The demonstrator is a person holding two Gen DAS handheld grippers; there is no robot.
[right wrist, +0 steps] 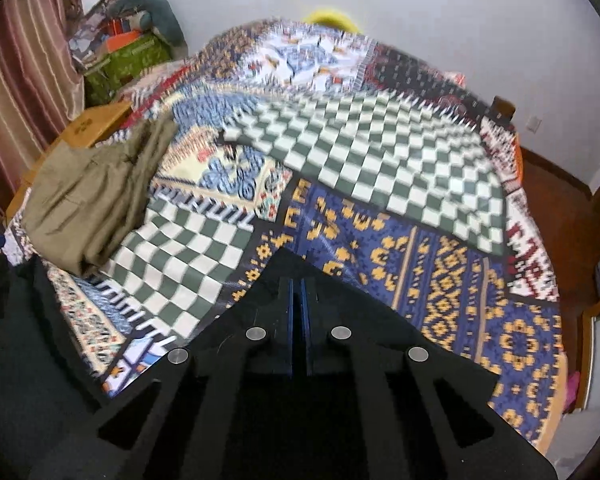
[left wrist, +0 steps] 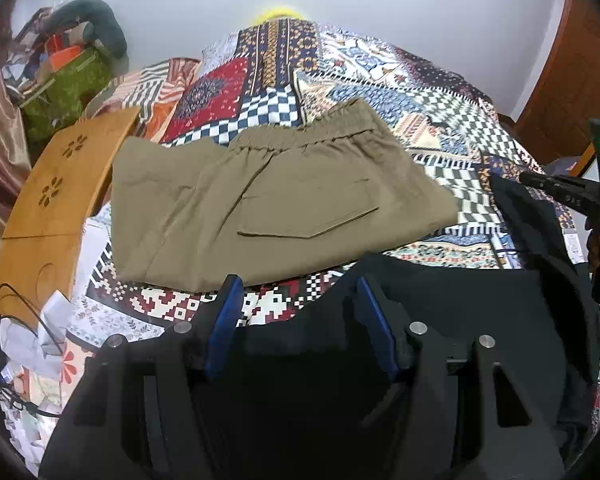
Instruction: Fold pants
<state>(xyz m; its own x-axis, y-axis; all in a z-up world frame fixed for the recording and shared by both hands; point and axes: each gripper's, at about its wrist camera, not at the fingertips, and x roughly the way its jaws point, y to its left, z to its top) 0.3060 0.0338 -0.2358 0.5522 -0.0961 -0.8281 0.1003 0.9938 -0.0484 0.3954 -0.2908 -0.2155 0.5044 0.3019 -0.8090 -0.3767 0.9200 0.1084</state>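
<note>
Black pants (left wrist: 480, 312) lie on the near side of the patchwork bedspread (left wrist: 284, 92); their fabric fills the bottom of the left wrist view and the lower left of the right wrist view (right wrist: 16, 340). My left gripper (left wrist: 296, 296) is open over the black fabric, its blue pads (left wrist: 224, 320) wide apart. My right gripper (right wrist: 299, 284) is shut, pads together, with nothing visible between them; it hovers over the bedspread (right wrist: 380, 152). It also shows at the right edge of the left wrist view (left wrist: 572, 194). Folded khaki pants (left wrist: 272, 204) lie beyond, also in the right wrist view (right wrist: 92, 192).
A wooden lap table (left wrist: 56, 200) stands at the bed's left edge, with papers and cables (left wrist: 32, 340) below it. A green bag and clutter (left wrist: 68, 80) sit at the far left corner. A wooden door (left wrist: 572, 80) is at the right.
</note>
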